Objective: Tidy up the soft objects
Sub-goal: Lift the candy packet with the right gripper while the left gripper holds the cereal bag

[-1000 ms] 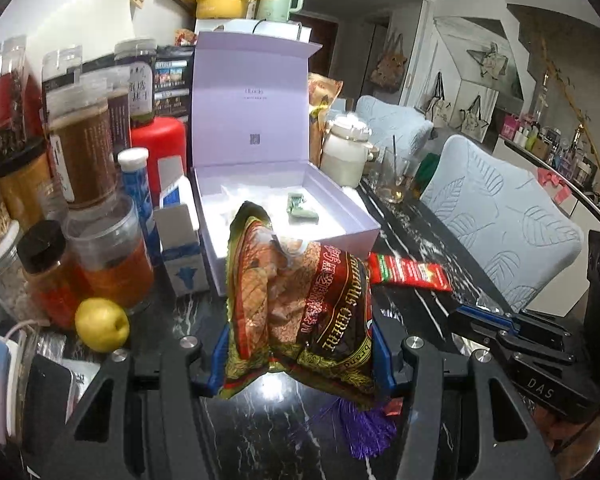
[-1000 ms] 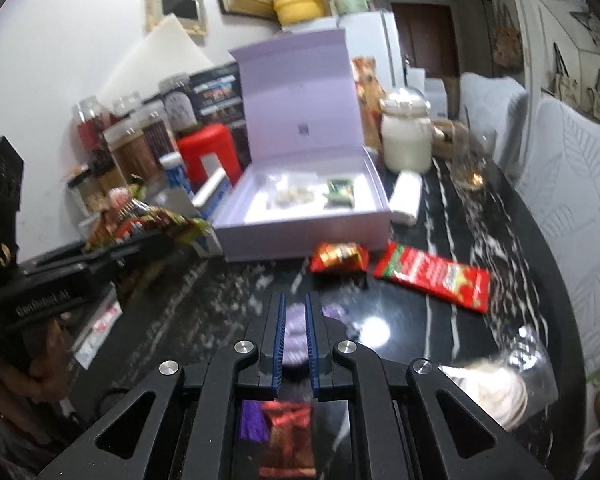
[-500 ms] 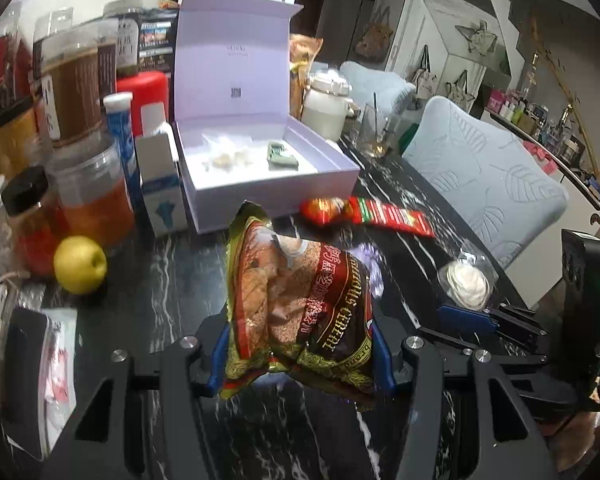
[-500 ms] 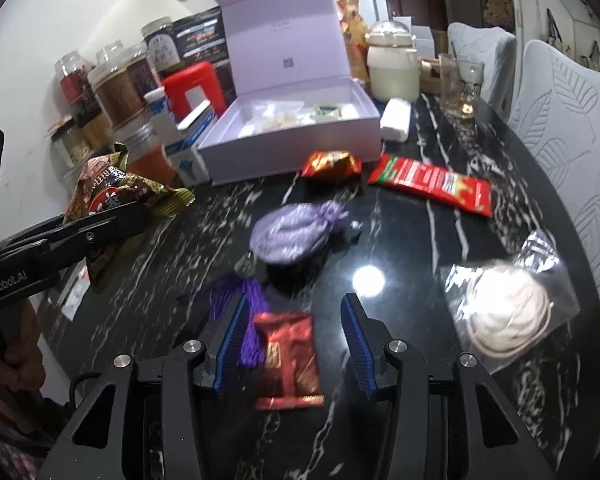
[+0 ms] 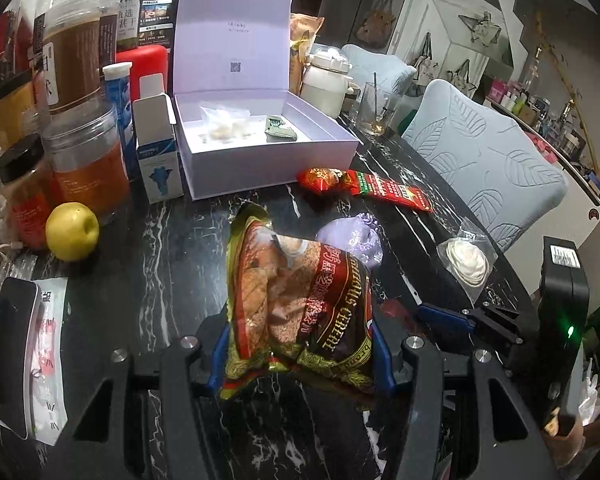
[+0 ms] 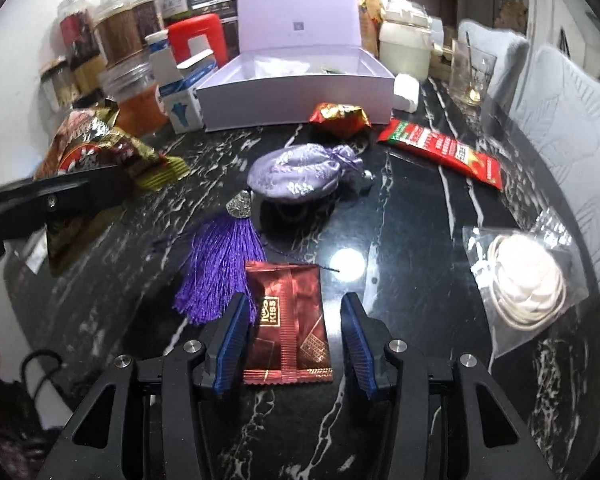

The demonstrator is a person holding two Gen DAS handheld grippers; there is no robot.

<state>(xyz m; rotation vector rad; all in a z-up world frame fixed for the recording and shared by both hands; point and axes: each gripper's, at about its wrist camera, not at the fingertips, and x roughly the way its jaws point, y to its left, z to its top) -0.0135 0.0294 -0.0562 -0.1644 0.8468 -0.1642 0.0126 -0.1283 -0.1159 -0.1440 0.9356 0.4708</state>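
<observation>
Change: the right claw, pressed together a second ago over the purple pouch, now stands partly open and lower, its blue pads either side of the dark red sachet without touching it.
Left claw: still clamped on the cereal bag, held above the worktop at lower centre of its frame.
Box: open, upper centre, with 2 small packets inside.
Loose items: pouch with tassel, 2 red packets, white bundle at right.
Meaning: likely the sachet is the next pick; the bag is not yet boxed.
</observation>
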